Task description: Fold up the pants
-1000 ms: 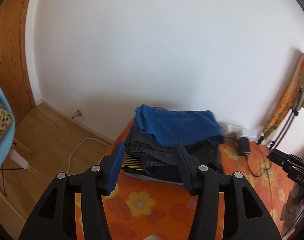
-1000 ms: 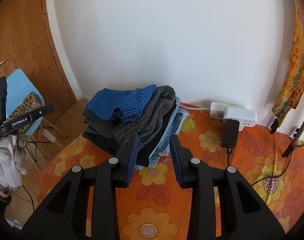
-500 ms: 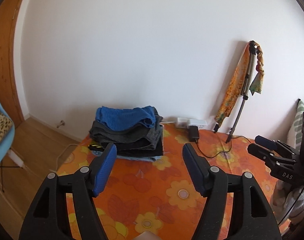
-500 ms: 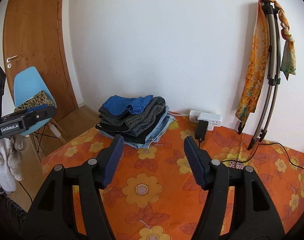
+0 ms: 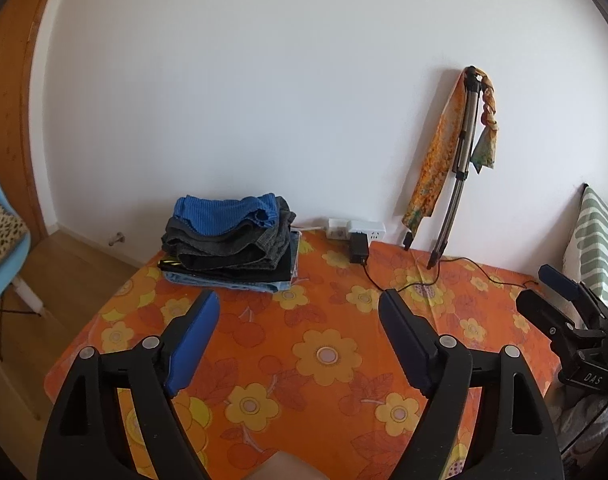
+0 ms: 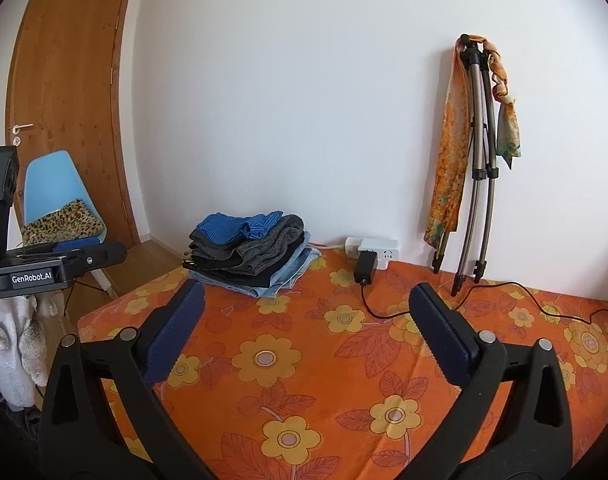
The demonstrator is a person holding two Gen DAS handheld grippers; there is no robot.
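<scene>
**Pile done, both grippers backed off empty**

An orange flowered cloth (image 6: 304, 380) covers the surface under a plain white wall, and nearest to me it lies bare. My left gripper (image 5: 298, 338) hangs over it with jaws spread wide and nothing between the blue pads; my right gripper (image 6: 306, 328) is the same, opened as far as it goes, holding nothing. Both sets of jaws have just been opening, and a second ago the pile filled the space right in front of them; now it sits well back at 11 o'clock. I read that as a pair released onto the stack and my hands pulled away, so this fold looks finished and the next pair, which I cannot see here, is what I need.

Farther out, the stack of folded pants (image 6: 250, 254) rests near the cloth's far-left corner: pale denim at the bottom, black and grey layers above, a blue striped piece on top, edges a little uneven but steady. At 12 o'clock a white power strip (image 6: 372, 249) with a black adapter (image 6: 365, 273) lies against the wall, and at 1 o'clock a folded tripod (image 6: 478, 160) draped in orange scarves leans there.
</scene>
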